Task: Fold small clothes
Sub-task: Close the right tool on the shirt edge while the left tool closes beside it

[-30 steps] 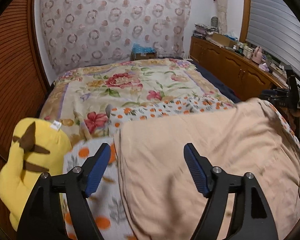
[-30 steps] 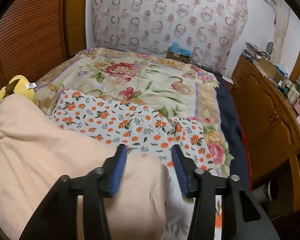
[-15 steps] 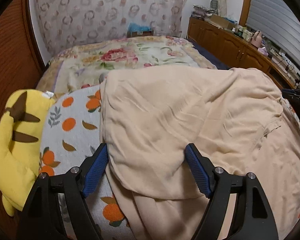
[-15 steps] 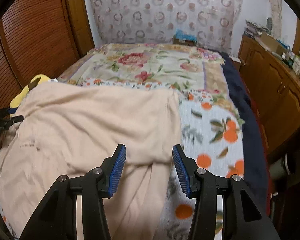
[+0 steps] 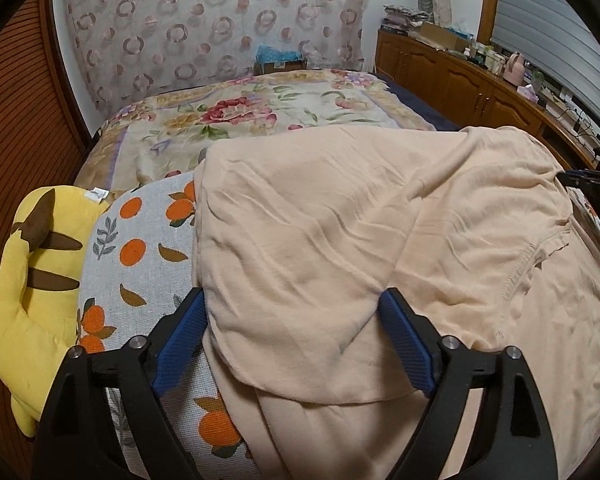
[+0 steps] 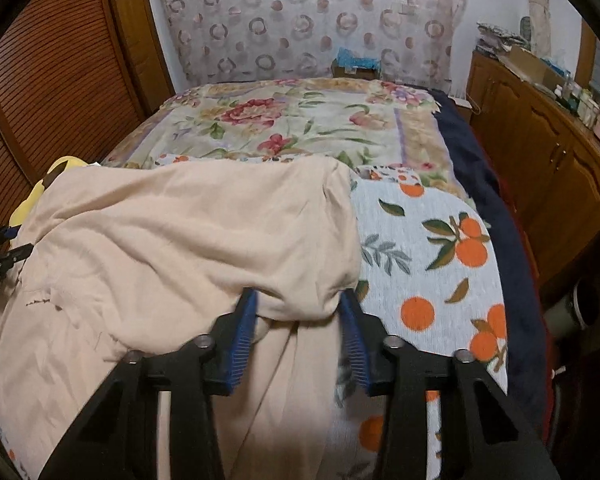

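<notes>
We see a bed [image 5: 284, 120] from both wrist cameras, covered by a floral quilt [image 6: 300, 120] with an orange-print cloth [image 6: 432, 256] laid over its near end. On that cloth lies the garment [image 5: 340, 240], a peach piece doubled over on itself, filling the middle of both views.

Our left gripper [image 5: 292, 320] stands released, its blue pads [image 5: 180, 340] spread wide, with the garment's folded corner bulging between them at 6 o'clock in the left view. Whether the pads touch the cloth we cannot tell.

Our right gripper [image 6: 298, 320] is likewise released, its jaws apart around the garment's other folded corner at 6 o'clock in the right view; nothing is pinched.

A yellow plush [image 5: 28, 288] rests at 9 o'clock in the left view, just beside the orange-print cloth. A box [image 5: 280, 65] with blue stuff showing at its top sits at 12 o'clock past the bed's far end, against a ring-patterned curtain [image 5: 212, 24]. A wooden counter [image 6: 548, 152] at 2 o'clock carries an open carton [image 6: 528, 62] and small bottles; what the carton holds we cannot tell.
</notes>
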